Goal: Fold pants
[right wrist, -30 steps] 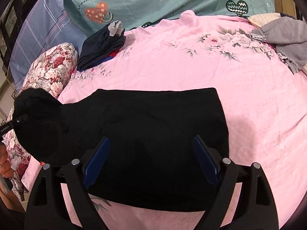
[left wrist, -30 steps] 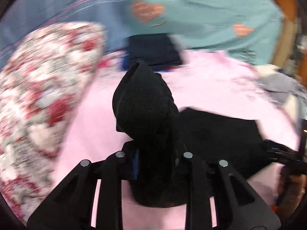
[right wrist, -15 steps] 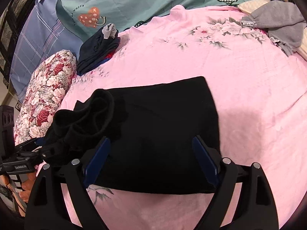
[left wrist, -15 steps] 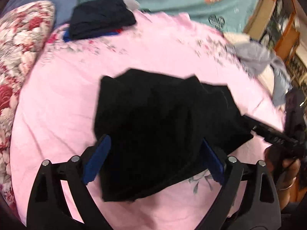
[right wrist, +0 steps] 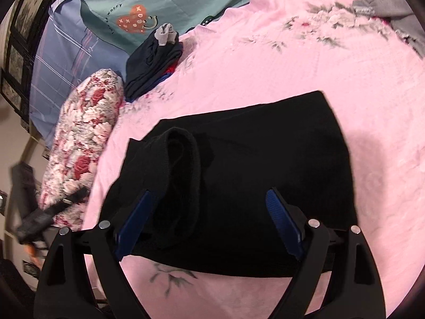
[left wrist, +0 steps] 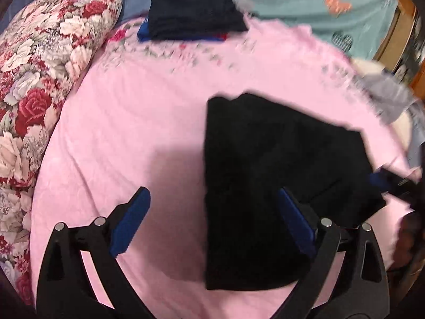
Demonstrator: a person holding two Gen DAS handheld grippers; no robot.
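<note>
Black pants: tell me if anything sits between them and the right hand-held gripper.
Nothing visible does. The black pants lie on the pink blanket directly under the open right hand-held gripper; its pads are not pressing them.

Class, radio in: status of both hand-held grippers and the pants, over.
Left hand-held gripper just opened, empty. Right hand-held gripper open above the black pants. Folded-over end still bunched. Nothing in the way.

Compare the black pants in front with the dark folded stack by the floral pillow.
The black pants lie mid-sheet between the gripper fingers, with one end rolled up loose; the dark folded stack sits at the sheet's far edge, beside the floral pillow. The pants are one black piece; the stack shows red and blue layers beneath. Both rest on the pink sheet.
</note>
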